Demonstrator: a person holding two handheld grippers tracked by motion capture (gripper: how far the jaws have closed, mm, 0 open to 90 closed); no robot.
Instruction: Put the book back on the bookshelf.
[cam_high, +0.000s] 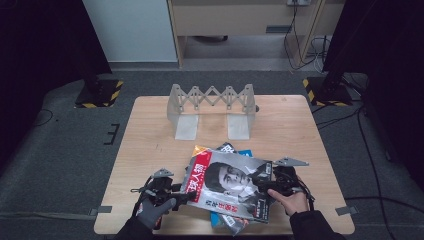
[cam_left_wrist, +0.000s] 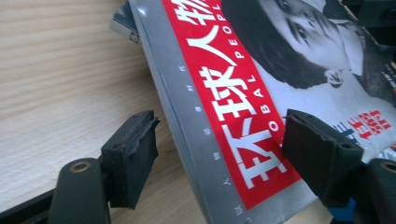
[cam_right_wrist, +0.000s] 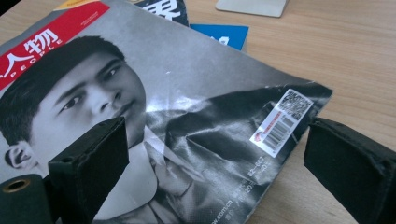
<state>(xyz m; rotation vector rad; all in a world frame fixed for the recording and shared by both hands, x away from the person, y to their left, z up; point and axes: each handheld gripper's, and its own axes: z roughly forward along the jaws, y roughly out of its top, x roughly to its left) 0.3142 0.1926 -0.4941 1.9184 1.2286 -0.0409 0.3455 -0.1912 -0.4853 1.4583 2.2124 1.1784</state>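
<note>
Now my left gripper (cam_high: 186, 195) straddles the magazine's (cam_high: 231, 186) spine edge, jaws wide, pads off it; my right gripper (cam_high: 263, 182), jaws also spread and gripping nothing, spans its barcode corner. It lies lower centre atop other magazines (cam_high: 223, 148), long axis slanting toward the frame's lower right.

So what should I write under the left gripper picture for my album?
Open left claw straddling the spine edge of a red-banded magazine on the wooden table.
</note>
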